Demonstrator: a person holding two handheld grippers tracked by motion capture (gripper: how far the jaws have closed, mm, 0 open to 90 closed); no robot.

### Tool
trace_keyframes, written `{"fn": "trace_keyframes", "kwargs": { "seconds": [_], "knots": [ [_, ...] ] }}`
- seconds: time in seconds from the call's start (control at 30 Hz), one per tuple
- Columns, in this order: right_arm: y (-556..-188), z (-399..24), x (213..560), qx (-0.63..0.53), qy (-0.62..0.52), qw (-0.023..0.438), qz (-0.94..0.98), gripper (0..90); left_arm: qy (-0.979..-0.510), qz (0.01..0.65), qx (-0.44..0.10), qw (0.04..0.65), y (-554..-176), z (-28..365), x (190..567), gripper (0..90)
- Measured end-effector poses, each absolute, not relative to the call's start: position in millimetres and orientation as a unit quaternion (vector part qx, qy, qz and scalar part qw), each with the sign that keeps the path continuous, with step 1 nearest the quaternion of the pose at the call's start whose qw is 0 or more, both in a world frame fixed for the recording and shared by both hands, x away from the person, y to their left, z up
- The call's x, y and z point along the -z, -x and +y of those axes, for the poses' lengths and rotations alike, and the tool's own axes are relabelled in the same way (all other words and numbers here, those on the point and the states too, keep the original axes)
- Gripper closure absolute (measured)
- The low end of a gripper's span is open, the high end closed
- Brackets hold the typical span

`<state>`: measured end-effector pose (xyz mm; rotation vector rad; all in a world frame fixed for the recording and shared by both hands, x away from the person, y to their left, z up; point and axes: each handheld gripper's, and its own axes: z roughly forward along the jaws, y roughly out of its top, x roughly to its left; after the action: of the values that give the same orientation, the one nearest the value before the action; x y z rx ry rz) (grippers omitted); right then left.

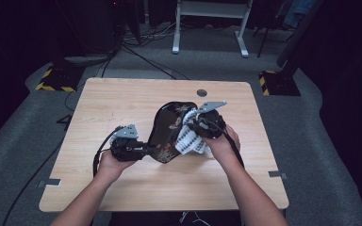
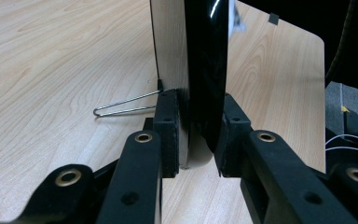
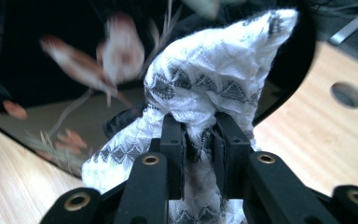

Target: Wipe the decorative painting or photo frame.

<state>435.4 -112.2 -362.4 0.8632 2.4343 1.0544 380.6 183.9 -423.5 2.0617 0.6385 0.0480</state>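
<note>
Nearest me, my left gripper [image 1: 143, 149] was clamped on the near edge of the black lacquered tray [image 1: 166, 134], pads pressed to both faces; in the left gripper view the tray [image 2: 205, 70] stood on edge between the jaws, pale underside one way, glossy black face the other. A thin wire stand [image 2: 126, 105] stuck out from the pale side, down near the table [image 2: 51, 70].

Just right of the tray, my right gripper [image 1: 192, 123] had its jaws pinched narrow on a bunched white cloth [image 1: 188, 139] with a grey triangle pattern. In the right gripper view the cloth [image 3: 214, 88] bulged above the pads and lay against the tray's painted face [image 3: 65, 93], which was blurred; I could make out leaf or flower motifs and no more.

Handling, as I judged it:
- Tray: stiff, fairly light, very slick lacquer. Likely to slip or twist in a one-point grip, and to scratch or chip. Best held at the rim, pads flat across both faces, as it was. Pushing hard with the cloth would lever it about that grip.
- Cloth: soft, light, no shape of its own. A gathered fold holds well; the loose tail below would drag.

Beyond the tray, bare table ran to a round cable hole [image 1: 201, 92] near the far edge.
</note>
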Motion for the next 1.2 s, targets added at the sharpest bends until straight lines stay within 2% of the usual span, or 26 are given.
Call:
{"fn": "trace_keyframes", "kwargs": {
  "seconds": [0.2, 0.4, 0.5, 0.6, 0.8, 0.9, 1.2],
  "knots": [
    [-435, -114, 363, -0.382, -0.308, 0.178, 0.853, 76.2, -0.842, 0.261, -0.019, 0.472, -381, 184, 423, 74.6],
    [-434, -114, 401, -0.357, -0.321, 0.151, 0.864, 76.3, -0.841, 0.262, -0.02, 0.472, -380, 183, 424, 74.4],
    [-434, -115, 405, -0.355, -0.323, 0.146, 0.865, 76.2, -0.842, 0.261, -0.019, 0.472, -380, 183, 424, 74.4],
    [-436, -115, 400, -0.352, -0.323, 0.142, 0.867, 76.2, -0.841, 0.261, -0.019, 0.473, -381, 183, 424, 74.4],
    [-440, -118, 366, -0.378, -0.317, 0.17, 0.853, 76.2, -0.842, 0.261, -0.019, 0.473, -381, 184, 424, 74.4],
    [-441, -119, 358, -0.386, -0.318, 0.173, 0.849, 76.2, -0.841, 0.261, -0.018, 0.473, -381, 184, 424, 74.4],
    [-439, -120, 397, -0.364, -0.33, 0.151, 0.858, 76.1, -0.842, 0.261, -0.018, 0.472, -381, 184, 424, 74.2]
  ]
}}
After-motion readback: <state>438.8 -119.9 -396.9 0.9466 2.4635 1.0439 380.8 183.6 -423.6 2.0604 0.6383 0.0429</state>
